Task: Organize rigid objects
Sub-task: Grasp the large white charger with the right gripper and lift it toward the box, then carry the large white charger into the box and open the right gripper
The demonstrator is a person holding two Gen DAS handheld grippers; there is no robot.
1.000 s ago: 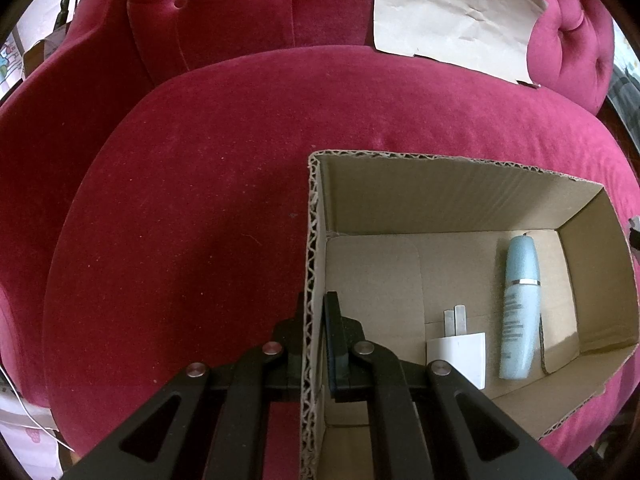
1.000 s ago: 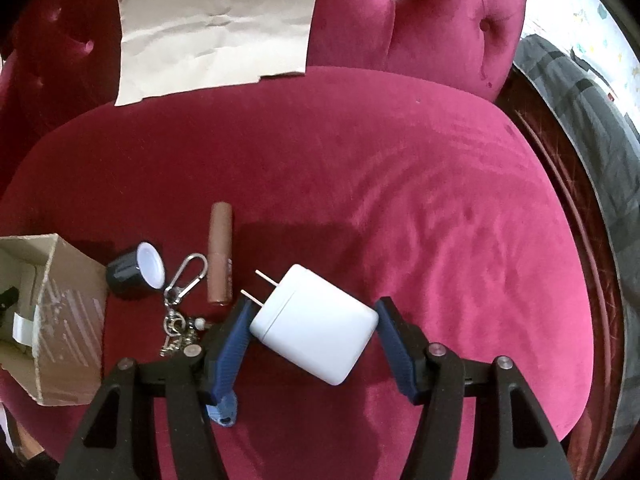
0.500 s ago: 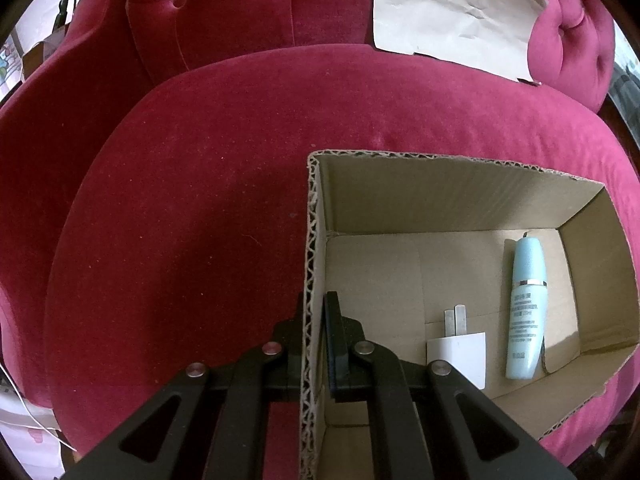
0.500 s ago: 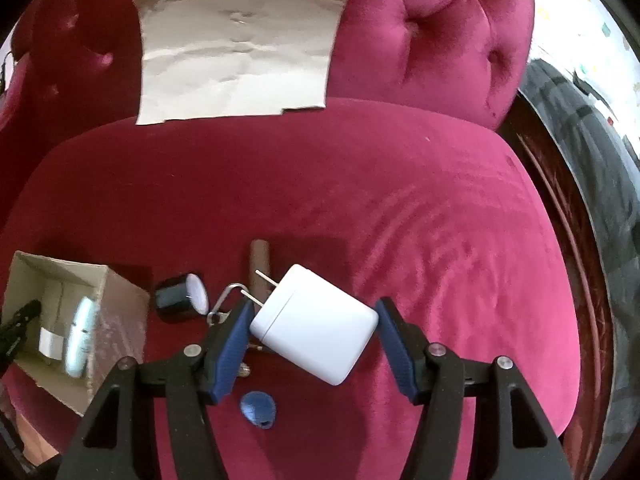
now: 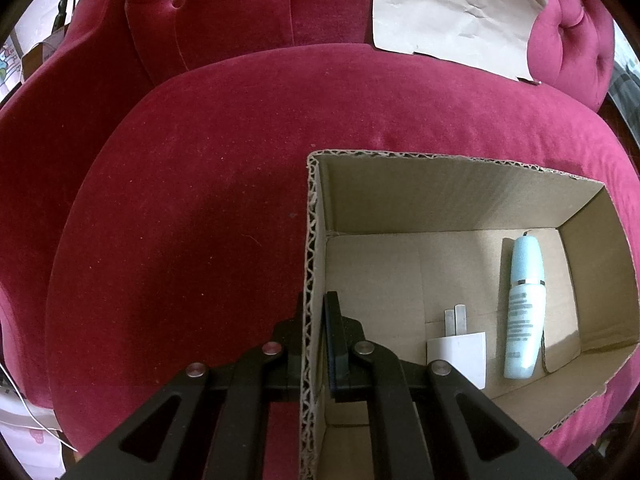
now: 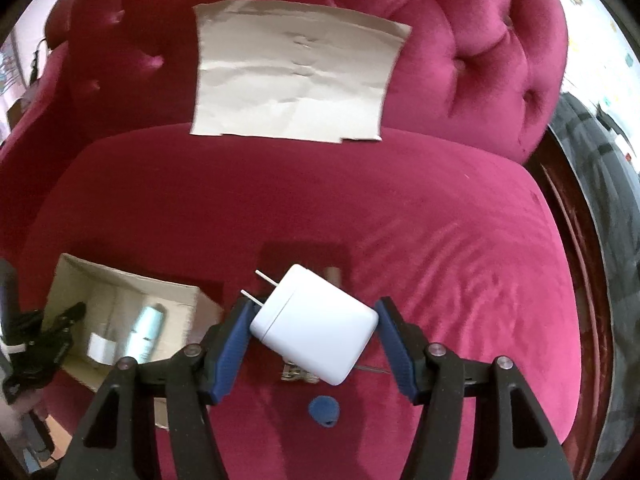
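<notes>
Left gripper (image 5: pixel 314 332): clamped on the near wall of the cardboard box (image 5: pixel 440 184), one finger outside, one inside.
Box contents, left view: small white plug (image 5: pixel 458 350) just right of the inner finger; pale blue bottle (image 5: pixel 522 312) further right, lying flat.
Writing, left view: grey print lines on the bottle, too small to read.
Right gripper (image 6: pixel 314 332): closed on a white charger (image 6: pixel 314 330), held tilted, prongs up-left, clear of the red sofa seat (image 6: pixel 440 220).
Below the right gripper: blue cap (image 6: pixel 324 410); a metal item, mostly hidden.
Box, right view: low, left of the gripper.
Writing, right view: none visible on the charger.
Step advice: carry the charger left over the open top, lower it into the bare floor, then release; keep the box steady.
</notes>
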